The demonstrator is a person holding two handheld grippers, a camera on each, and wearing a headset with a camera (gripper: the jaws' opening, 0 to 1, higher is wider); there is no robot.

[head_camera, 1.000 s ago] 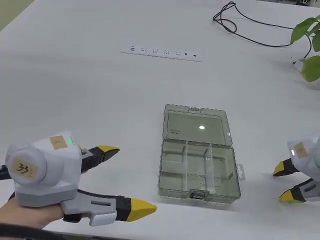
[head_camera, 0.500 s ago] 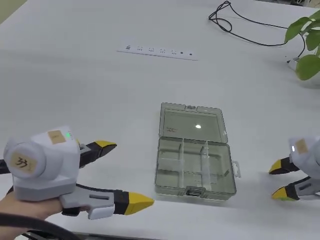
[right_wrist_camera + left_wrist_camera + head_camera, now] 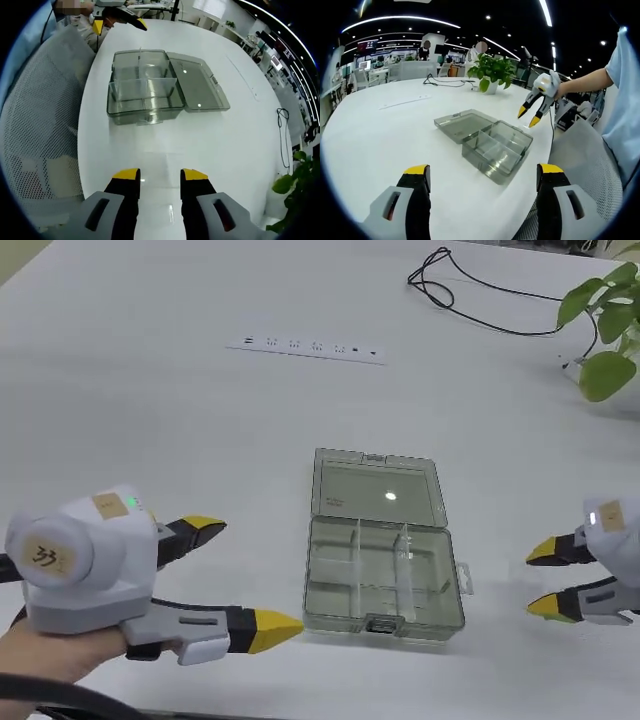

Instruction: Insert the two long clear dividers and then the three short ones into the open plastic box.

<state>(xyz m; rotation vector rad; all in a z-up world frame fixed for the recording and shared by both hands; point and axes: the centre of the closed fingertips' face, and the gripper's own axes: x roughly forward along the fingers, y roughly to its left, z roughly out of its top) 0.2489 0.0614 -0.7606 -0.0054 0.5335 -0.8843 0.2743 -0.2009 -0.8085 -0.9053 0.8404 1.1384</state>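
The clear greenish plastic box (image 3: pixel 385 585) lies open on the white table, its lid (image 3: pixel 375 490) folded flat on the far side. Clear dividers (image 3: pixel 405 558) stand inside it and split it into compartments. My left gripper (image 3: pixel 240 578) hovers open to the left of the box, nothing between its yellow-tipped jaws. My right gripper (image 3: pixel 543 578) hovers open to the right of the box, also holding nothing. The left gripper view shows the box (image 3: pixel 495 145) ahead and the right gripper (image 3: pixel 530 112) beyond it. The right gripper view shows the box (image 3: pixel 142 90) with the left gripper (image 3: pixel 120 15) behind it.
A white power strip (image 3: pixel 305 347) lies at the back of the table, with a black cable (image 3: pixel 470 305) and a potted plant (image 3: pixel 600 330) at the far right. A mesh chair (image 3: pixel 45 100) stands at the table's near edge.
The head view has shifted a little. The box has not moved, and both grippers stay open about where they were beside it.
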